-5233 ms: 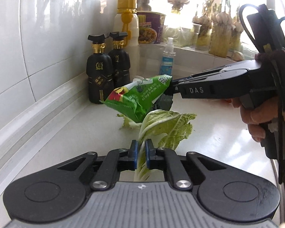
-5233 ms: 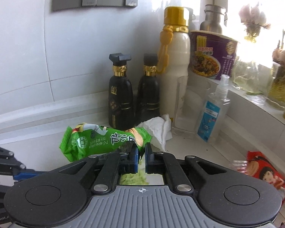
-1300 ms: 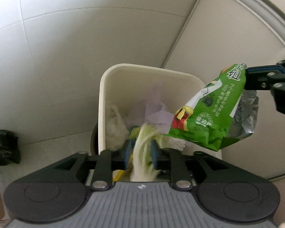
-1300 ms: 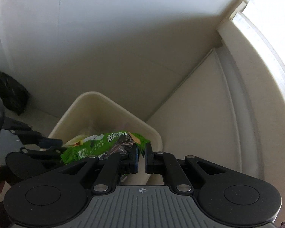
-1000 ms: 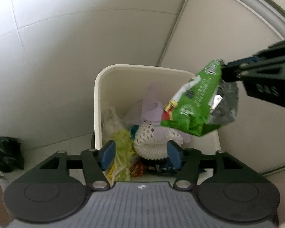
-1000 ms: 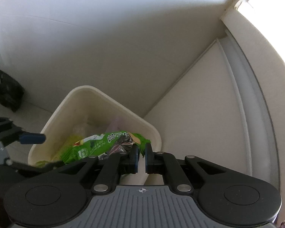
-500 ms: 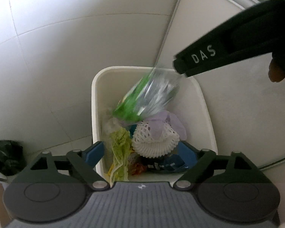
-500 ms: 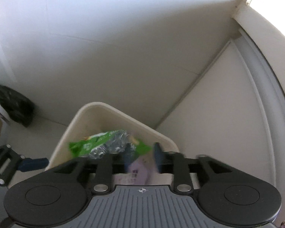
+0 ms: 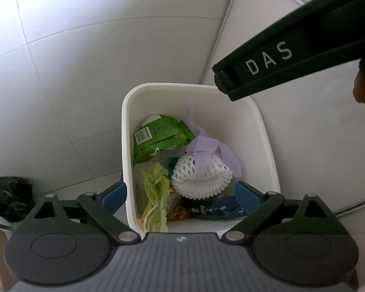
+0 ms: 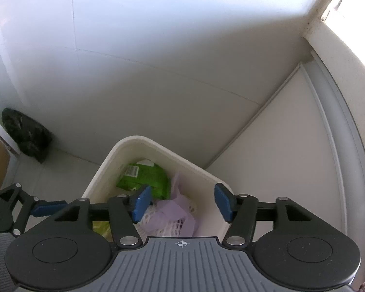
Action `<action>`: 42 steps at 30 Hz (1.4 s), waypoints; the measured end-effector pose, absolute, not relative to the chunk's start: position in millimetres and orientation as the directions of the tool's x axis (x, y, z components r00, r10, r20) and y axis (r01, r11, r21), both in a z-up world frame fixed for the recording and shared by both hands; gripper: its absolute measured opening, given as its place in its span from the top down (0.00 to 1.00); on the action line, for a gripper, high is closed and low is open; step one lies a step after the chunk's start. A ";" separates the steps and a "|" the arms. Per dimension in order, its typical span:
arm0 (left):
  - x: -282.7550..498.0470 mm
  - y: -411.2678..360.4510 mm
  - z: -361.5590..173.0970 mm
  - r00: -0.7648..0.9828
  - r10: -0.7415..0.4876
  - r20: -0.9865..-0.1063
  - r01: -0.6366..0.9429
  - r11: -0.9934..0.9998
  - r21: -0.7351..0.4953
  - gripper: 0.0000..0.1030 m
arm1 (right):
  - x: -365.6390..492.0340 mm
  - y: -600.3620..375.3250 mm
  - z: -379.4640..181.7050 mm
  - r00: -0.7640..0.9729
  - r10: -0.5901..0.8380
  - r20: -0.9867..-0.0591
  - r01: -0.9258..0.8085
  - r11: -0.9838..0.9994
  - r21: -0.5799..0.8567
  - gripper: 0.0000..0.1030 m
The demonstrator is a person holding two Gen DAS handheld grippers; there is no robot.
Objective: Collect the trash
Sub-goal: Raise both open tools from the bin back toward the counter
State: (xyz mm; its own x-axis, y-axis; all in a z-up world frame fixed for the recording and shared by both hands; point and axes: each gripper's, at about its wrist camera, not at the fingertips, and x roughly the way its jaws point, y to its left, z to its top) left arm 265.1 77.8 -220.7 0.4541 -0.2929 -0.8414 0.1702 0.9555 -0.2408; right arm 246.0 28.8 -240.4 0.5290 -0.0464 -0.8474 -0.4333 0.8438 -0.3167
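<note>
Left wrist view: your left gripper (image 9: 181,196) has just spread wide and empty above the bin (image 9: 126,126), where the cabbage leaf (image 9: 155,189) and green wrapper (image 9: 160,137) lie. Your right gripper (image 10: 180,203) has just been opening too, nothing between its jaws.

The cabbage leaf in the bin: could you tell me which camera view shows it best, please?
The left wrist view: the cabbage leaf lies fully visible inside the bin. The right wrist view shows only a yellow-green sliver behind the gripper.

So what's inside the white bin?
The white bin holds a green snack wrapper, a cabbage leaf, a white foam fruit net, a lilac bag and more wrappers. Whatever lies beneath them is hidden.
</note>
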 end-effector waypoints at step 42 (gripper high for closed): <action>234.9 71.4 -58.2 0.619 -0.414 -0.667 0.423 0.892 -0.160 0.01 | 170.8 -101.6 -74.6 0.775 0.083 -0.627 -0.393 0.839 -0.376 0.08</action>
